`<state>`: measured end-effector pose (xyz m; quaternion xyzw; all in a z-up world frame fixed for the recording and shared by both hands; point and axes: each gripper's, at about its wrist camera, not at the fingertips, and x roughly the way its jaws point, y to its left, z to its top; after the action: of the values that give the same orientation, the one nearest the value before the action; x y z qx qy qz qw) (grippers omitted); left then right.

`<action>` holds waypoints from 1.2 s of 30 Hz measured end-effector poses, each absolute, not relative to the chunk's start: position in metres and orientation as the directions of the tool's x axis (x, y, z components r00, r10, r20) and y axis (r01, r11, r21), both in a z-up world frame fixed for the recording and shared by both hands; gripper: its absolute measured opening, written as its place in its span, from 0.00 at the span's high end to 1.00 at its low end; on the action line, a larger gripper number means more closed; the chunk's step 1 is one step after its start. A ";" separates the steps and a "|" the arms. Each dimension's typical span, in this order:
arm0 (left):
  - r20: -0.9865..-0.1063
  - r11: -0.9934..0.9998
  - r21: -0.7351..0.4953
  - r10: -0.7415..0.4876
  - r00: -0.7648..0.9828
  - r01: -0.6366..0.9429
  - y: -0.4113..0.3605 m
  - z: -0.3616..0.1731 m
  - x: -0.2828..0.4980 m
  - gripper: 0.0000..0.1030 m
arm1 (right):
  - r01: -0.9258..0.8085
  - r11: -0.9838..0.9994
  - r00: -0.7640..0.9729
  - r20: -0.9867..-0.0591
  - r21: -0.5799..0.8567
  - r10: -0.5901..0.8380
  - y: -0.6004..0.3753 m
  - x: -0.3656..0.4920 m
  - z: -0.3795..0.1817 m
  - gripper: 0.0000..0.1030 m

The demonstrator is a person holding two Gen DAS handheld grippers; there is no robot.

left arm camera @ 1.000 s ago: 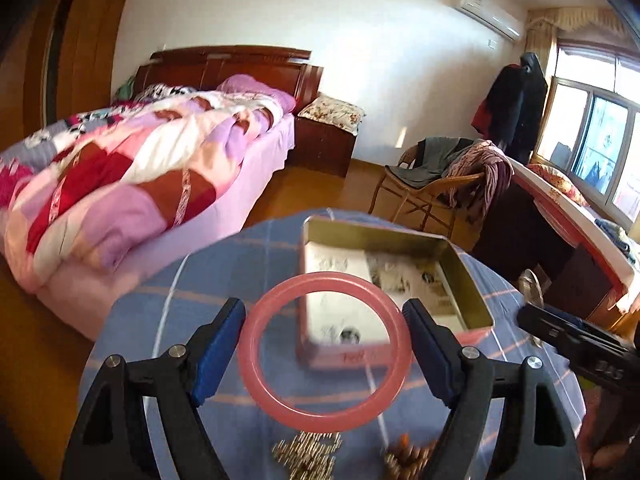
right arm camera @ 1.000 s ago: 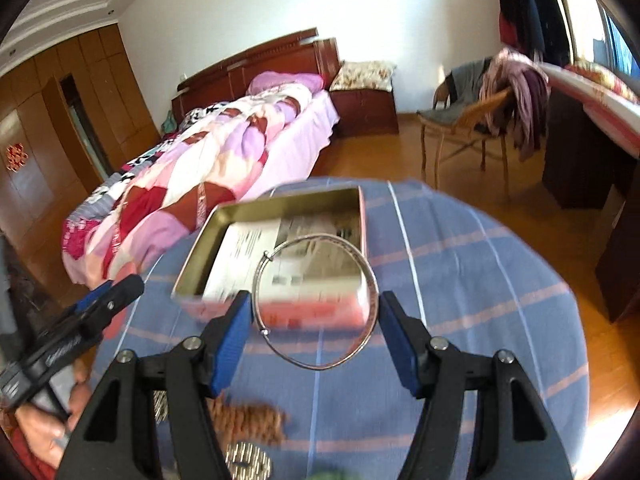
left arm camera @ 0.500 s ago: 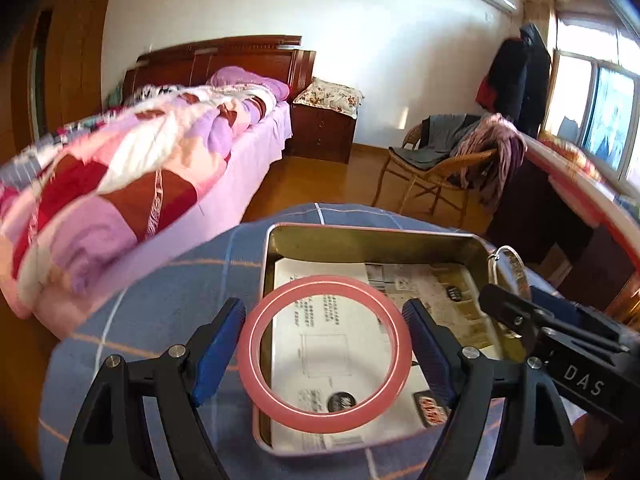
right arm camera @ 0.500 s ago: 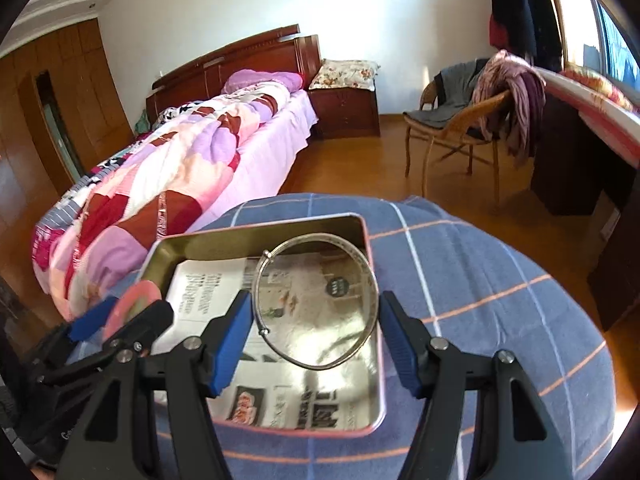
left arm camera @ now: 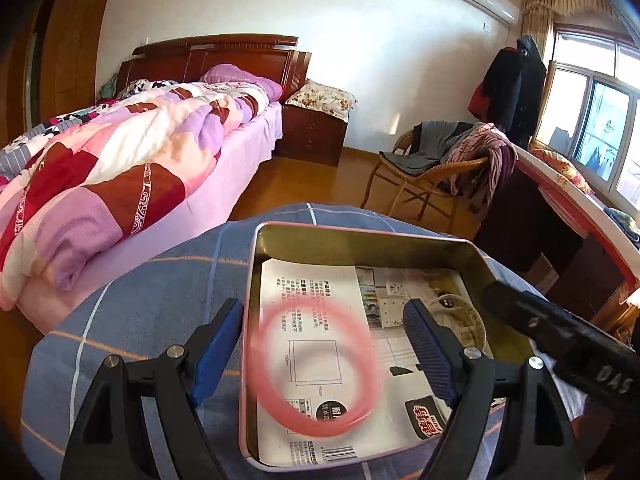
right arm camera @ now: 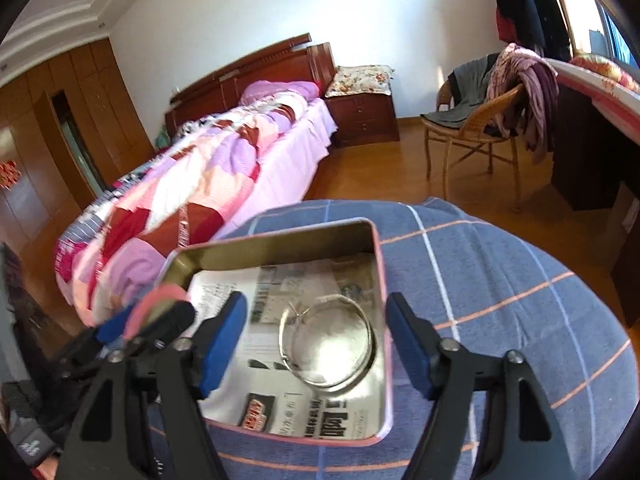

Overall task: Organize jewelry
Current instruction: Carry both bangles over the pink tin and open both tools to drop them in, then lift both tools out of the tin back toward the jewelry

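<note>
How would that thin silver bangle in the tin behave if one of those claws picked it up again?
The silver bangle looks like thin wire with an open clasp end, so it would probably flex and feel light. Its polished, round surface might slip between the pads. Lying flat on the paper lining the tin, it seems unlikely to roll until lifted.

One pink bangle (left arm camera: pixel 314 368), one silver bangle (right arm camera: pixel 330 342), apparently one tin (right arm camera: pixel 378 264).

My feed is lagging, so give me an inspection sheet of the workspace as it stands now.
Surface: round table under blue plaid cloth.
Job's things: open tin, paper-lined; pink bangle, motion-blurred, free of the pads over the tin; silver bangle on the paper.
Clutter: nothing seen.
Grippers: left tongs open; right tongs open above the silver bangle.
Cables: nothing seen.
Surroundings: bed, wicker chair with clothes.
</note>
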<state>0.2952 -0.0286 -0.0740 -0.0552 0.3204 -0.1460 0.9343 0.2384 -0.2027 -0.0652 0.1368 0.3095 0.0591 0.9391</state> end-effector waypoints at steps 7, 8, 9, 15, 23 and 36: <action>-0.570 0.955 -0.175 -0.296 0.766 0.239 -0.031 -0.071 0.294 0.21 | 0.043 0.956 0.854 -0.507 0.291 0.117 -0.212 0.229 -0.054 0.24; -0.569 0.955 -0.175 -0.295 0.767 0.238 -0.031 -0.072 0.294 0.21 | 0.053 0.954 0.858 -0.503 0.293 0.107 -0.214 0.228 -0.054 0.24; -0.566 0.957 -0.173 -0.290 0.772 0.234 -0.031 -0.071 0.293 0.21 | 0.060 0.954 0.858 -0.503 0.294 0.101 -0.214 0.229 -0.053 0.24; -0.551 0.968 -0.135 -0.252 0.796 0.213 -0.028 -0.061 0.284 0.21 | 0.090 0.952 0.855 -0.514 0.293 0.077 -0.215 0.227 -0.043 0.24; -0.572 0.980 -0.088 -0.197 0.797 0.179 -0.024 -0.048 0.258 0.21 | 0.102 0.960 0.830 -0.554 0.262 0.063 -0.209 0.209 -0.039 0.24; -0.580 0.985 -0.057 -0.165 0.798 0.163 -0.019 -0.031 0.205 0.21 | 0.110 0.969 0.821 -0.570 0.222 0.037 -0.200 0.158 -0.031 0.24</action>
<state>0.2046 -0.0190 -0.0315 -0.0019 0.3062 -0.0867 0.9480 0.1578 -0.1998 -0.0308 0.1234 0.2986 -0.0194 0.9462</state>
